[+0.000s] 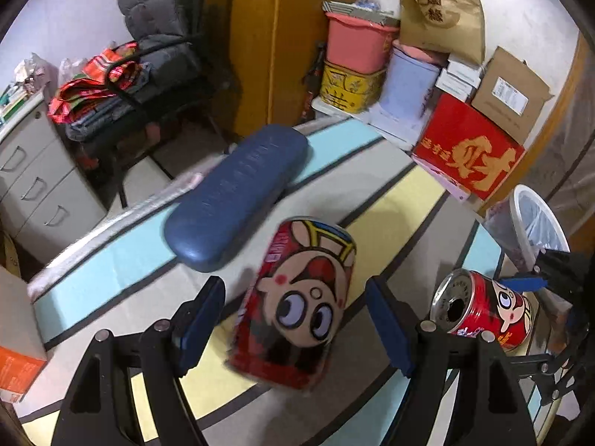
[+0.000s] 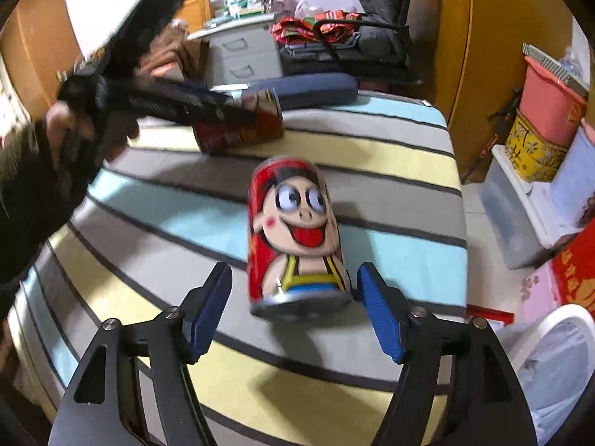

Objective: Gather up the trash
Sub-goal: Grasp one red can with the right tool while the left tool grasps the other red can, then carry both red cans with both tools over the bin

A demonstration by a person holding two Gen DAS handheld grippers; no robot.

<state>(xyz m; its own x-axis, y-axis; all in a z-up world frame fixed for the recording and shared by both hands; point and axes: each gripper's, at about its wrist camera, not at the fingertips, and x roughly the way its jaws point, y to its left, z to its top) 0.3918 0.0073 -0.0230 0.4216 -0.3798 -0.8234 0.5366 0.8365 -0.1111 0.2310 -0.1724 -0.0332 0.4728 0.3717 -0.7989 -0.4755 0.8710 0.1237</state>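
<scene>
2 red cans lie on the striped table [image 2: 390, 141]. The left claw [image 1: 295, 321] gapes around one can [image 1: 297, 304], its long axis running along the fingers. The right claw [image 2: 293, 306] stands open around the other can [image 2: 297, 238], whose base faces the camera.

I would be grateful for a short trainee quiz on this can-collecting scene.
1. True or false: the left tool is clamped shut on the red can in front of it.
2. Which item lies beyond that can on the striped cloth? A) a blue case B) a dinner plate C) a glass bottle
3. How many red cans lie on the cloth, counting the second can in front of the right tool?

Key
1. False: the jaws stand open, with the can between them and clear of both pads.
2. A.
3. Two, both on their sides.
</scene>
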